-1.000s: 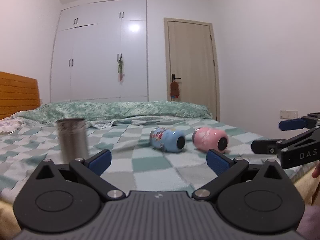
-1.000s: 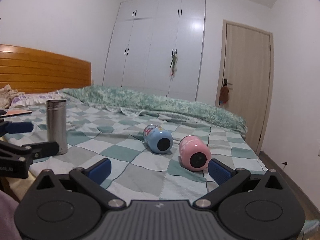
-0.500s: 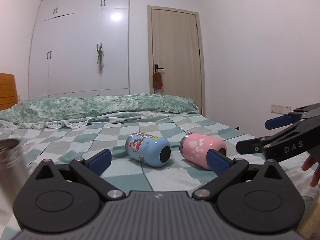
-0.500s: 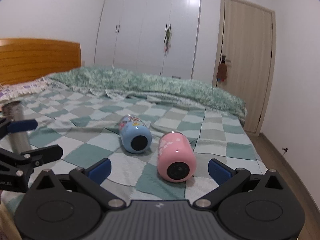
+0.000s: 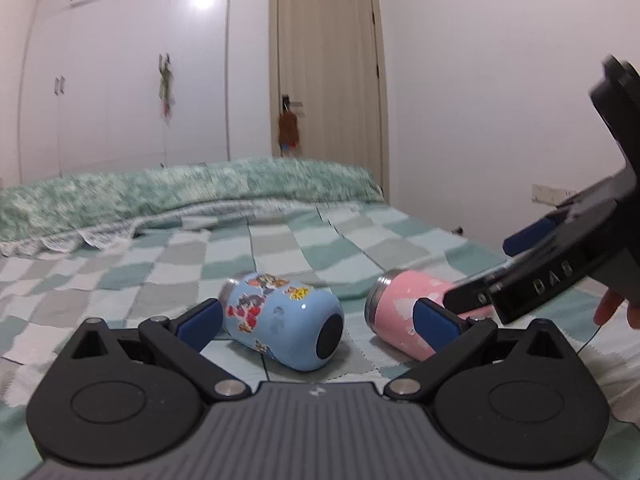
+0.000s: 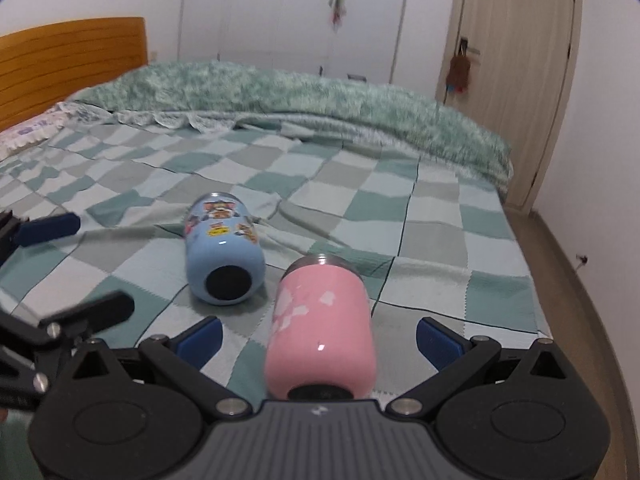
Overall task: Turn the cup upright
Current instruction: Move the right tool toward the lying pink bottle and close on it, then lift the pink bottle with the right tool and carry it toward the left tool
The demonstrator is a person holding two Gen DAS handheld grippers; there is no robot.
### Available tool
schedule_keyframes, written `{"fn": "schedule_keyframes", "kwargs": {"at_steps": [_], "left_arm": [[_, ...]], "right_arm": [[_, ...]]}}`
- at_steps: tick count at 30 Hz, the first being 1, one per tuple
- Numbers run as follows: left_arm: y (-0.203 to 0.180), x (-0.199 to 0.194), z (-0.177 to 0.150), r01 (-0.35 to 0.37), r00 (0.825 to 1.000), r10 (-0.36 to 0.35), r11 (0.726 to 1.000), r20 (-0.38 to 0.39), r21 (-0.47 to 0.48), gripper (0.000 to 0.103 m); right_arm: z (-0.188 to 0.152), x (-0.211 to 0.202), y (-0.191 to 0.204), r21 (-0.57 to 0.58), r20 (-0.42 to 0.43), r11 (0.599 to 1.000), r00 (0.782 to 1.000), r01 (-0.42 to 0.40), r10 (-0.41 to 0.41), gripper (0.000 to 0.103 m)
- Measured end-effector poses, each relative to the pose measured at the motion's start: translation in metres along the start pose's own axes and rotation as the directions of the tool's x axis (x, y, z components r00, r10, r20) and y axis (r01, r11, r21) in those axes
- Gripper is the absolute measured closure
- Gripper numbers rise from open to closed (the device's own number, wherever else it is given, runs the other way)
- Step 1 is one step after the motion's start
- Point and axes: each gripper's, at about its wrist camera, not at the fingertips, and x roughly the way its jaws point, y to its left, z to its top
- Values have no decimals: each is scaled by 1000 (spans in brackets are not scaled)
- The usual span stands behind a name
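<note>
A blue cup with cartoon stickers lies on its side on the checked bedspread, base toward me; it also shows in the right wrist view. A pink cup lies on its side beside it, also seen in the left wrist view. My left gripper is open, its fingers on either side of the blue cup, not touching. My right gripper is open, with the pink cup between its fingers. The right gripper shows in the left wrist view just above the pink cup.
The checked bedspread covers the bed, with a rolled green quilt at the back. A wooden headboard is on the left, a door and bare floor on the right.
Both grippers moved forward and down toward the lying cups. The upright steel cup has left both views. The pink cup now lies between my right fingers.
</note>
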Motion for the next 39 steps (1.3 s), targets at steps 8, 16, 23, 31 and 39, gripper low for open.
{"fn": "schedule_keyframes", "kwargs": {"at_steps": [8, 16, 23, 31, 39], "left_arm": [[18, 37, -6, 58, 997, -60, 998, -47, -34, 0], [24, 48, -17, 96, 988, -102, 994, -117, -55, 0], [18, 50, -20, 130, 983, -134, 991, -128, -37, 0], [17, 51, -20, 135, 982, -139, 990, -127, -33, 0], [12, 35, -16, 148, 985, -149, 989, -89, -24, 0]], "right_arm": [[11, 52, 2, -17, -136, 1000, 991, 1, -4, 0], [10, 89, 3, -13, -210, 1000, 978, 10, -12, 0], [5, 101, -7, 15, -240, 1000, 971, -4, 8, 7], [-3, 101, -8, 40, -228, 998, 971, -56, 64, 20], [-12, 77, -5, 43, -185, 998, 982, -40, 48, 20]]}}
